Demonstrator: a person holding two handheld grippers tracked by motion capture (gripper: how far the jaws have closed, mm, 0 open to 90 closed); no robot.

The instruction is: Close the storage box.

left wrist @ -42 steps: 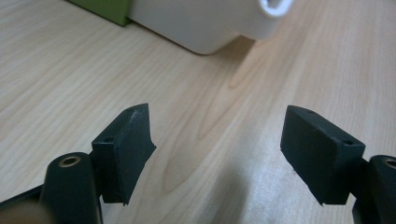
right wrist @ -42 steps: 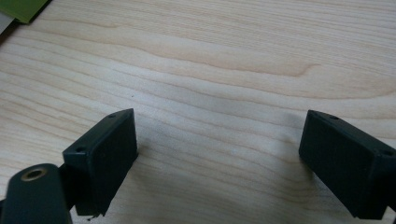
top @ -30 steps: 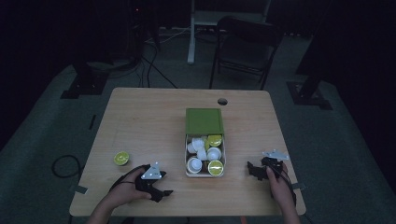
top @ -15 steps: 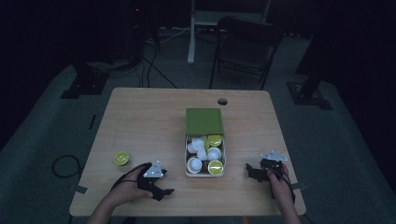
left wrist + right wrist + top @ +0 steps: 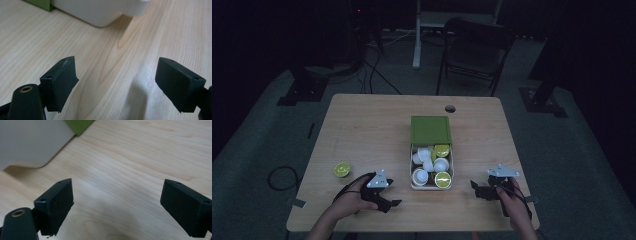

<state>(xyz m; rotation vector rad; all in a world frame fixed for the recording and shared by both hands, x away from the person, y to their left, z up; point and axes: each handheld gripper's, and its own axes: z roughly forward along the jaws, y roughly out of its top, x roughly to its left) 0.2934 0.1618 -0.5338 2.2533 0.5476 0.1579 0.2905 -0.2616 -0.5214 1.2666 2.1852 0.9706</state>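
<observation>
Dim all round, the room leaves a pale wooden table (image 5: 362,130) as the one lit patch, with a folding chair (image 5: 474,47) and cables behind it in shadow.

On the left gripper (image 5: 116,82) the black pads (image 5: 61,80) stand well apart with bare wood between them; they have just been spreading a little wider, and they grasp nothing. Ahead of them, in the left gripper view, sits a rounded corner of the white box (image 5: 105,11). From above, that left gripper (image 5: 393,202) lies low on the table at the near-left of the box, the person's left hand (image 5: 354,197) wrapped around its body.

The right gripper (image 5: 117,205) is likewise released, its pads (image 5: 56,203) wide with bare table between them, and the box's pale wall (image 5: 27,142) lies ahead and to one side. In the high view the right gripper (image 5: 475,189) sits off the box's near-right corner, apart from it, held by the right hand (image 5: 512,200).

The white box (image 5: 412,186) lies at the middle of the table, touched by neither gripper. It holds small white cups (image 5: 428,165), and some lime-green tops (image 5: 443,180). Its green lid (image 5: 430,130) lies against the box's far end. One lime-green capsule (image 5: 342,169) lies alone on the wood well to the left of the box, just beyond the left hand.
</observation>
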